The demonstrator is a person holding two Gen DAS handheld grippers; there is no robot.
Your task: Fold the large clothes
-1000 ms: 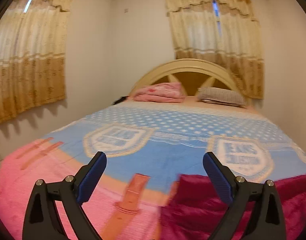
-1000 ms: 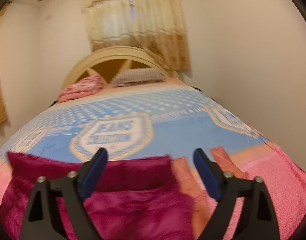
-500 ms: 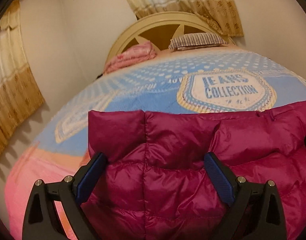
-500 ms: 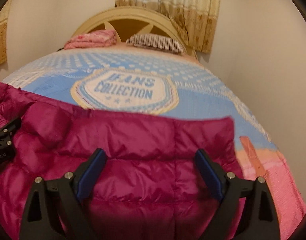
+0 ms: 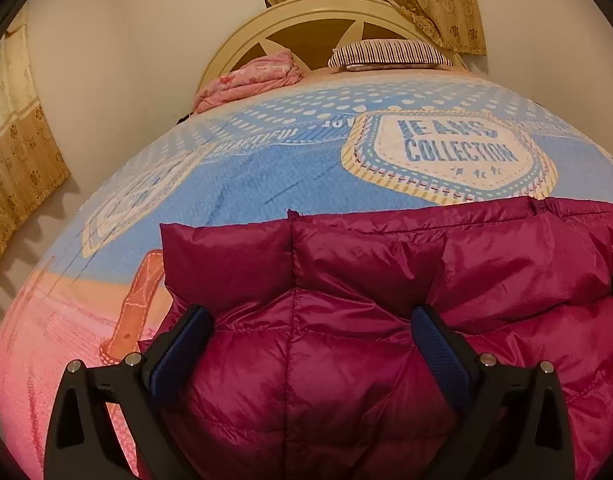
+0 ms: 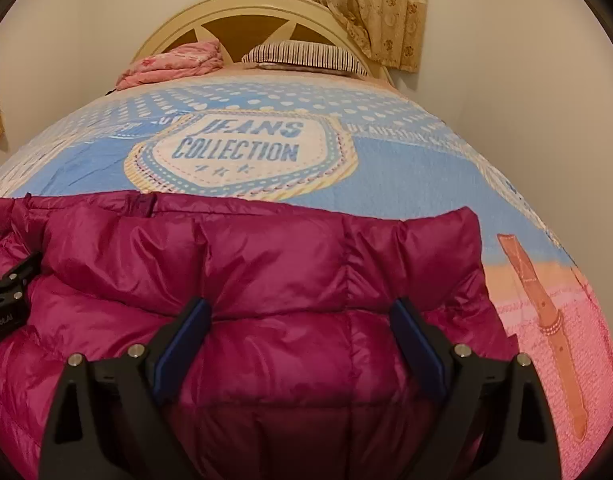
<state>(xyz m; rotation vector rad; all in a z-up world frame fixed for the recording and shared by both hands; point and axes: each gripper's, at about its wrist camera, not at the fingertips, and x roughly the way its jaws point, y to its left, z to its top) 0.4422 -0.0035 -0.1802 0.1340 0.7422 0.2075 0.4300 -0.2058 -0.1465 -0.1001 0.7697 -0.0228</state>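
A magenta quilted puffer jacket (image 5: pixel 386 280) lies spread across the near end of the bed, with its straight far edge towards the headboard. My left gripper (image 5: pixel 312 344) is open and hovers low over the jacket's left part, jaws wide apart. My right gripper (image 6: pixel 302 340) is open over the jacket's right part (image 6: pixel 266 264), also with wide jaws. The left gripper's body shows at the left edge of the right wrist view (image 6: pixel 6 288). Neither gripper holds fabric.
The bed has a blue and pink "Jeans Collection" blanket (image 5: pixel 266 176). A folded pink cloth (image 5: pixel 250 80) and a striped pillow (image 5: pixel 386 54) lie by the cream headboard (image 5: pixel 306 12). Walls and curtains (image 5: pixel 18 152) stand close on both sides.
Both grippers have tilted down and moved in over the jacket, which now fills the lower part of both views. Both stayed open.
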